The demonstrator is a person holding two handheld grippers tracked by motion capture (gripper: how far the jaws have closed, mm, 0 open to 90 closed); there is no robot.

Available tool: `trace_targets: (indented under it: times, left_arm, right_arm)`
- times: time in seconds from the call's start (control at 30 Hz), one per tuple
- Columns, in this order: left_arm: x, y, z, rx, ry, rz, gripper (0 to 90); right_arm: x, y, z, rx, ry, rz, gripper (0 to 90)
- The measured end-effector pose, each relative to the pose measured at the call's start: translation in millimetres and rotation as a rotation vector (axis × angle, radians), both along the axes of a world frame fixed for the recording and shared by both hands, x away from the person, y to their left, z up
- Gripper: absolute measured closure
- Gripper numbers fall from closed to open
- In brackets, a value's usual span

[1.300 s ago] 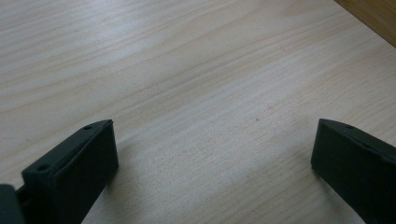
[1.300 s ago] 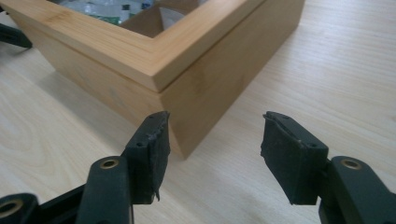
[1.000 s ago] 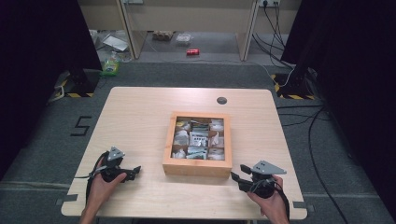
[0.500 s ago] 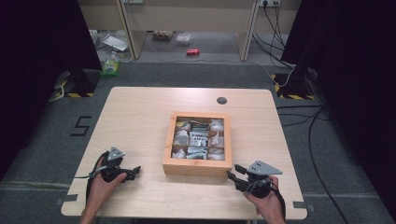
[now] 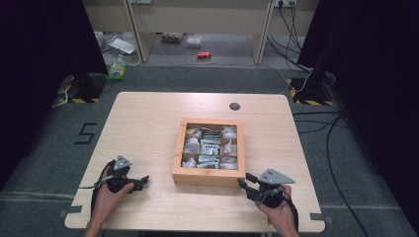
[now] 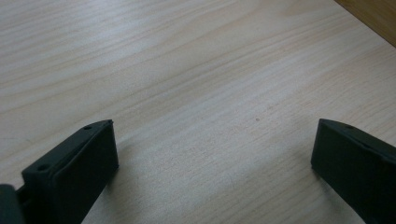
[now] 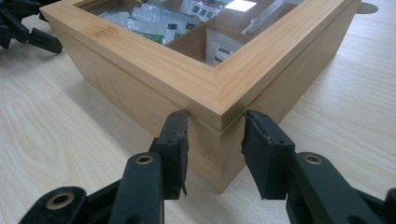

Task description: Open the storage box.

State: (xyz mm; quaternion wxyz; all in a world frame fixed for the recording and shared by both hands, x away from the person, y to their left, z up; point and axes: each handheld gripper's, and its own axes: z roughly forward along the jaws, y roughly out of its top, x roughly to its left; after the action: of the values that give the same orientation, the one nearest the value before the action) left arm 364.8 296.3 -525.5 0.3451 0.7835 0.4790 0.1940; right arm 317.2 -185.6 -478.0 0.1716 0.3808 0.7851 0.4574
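A wooden box (image 5: 207, 175) with a clear window lid stands at the table's middle right, its compartments holding several small packets (image 5: 211, 147). In the right gripper view my right gripper (image 7: 215, 123) is open, one jaw on each side of the box's (image 7: 140, 88) near right corner, just below the lid's edge. From the high view this right gripper (image 5: 244, 181) rests low at that corner. My left gripper (image 5: 143, 181) lies on the table left of the box, open, with bare wood between its jaws (image 6: 215, 135). It also appears far off as the left gripper (image 7: 28, 32).
The light wooden table (image 5: 148, 123) has a round dark grommet (image 5: 234, 106) near its far edge. Beyond the table lie grey floor, cabinets, cables and a small red object (image 5: 204, 55). Dark curtains flank both sides.
My right gripper has crept left and forward to the box's near right corner. The left gripper has stayed put.
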Motion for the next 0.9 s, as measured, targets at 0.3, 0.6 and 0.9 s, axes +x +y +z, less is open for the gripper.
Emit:
trace_targets:
  times: [0.3,0.6,0.9]
  left_arm:
    - [0.0,0.0,0.0,0.0,0.0,0.0,0.0]
    - [0.0,0.0,0.0,0.0,0.0,0.0,0.0]
    - [0.0,0.0,0.0,0.0,0.0,0.0,0.0]
  right_arm:
    - [-1.0,1.7,1.9,-0.008,-0.009,-0.008,61.5]
    - [0.3,1.9,4.7,0.005,-0.027,-0.004,62.0]
    - [3.2,0.5,11.8,0.074,-0.036,0.01,63.0]
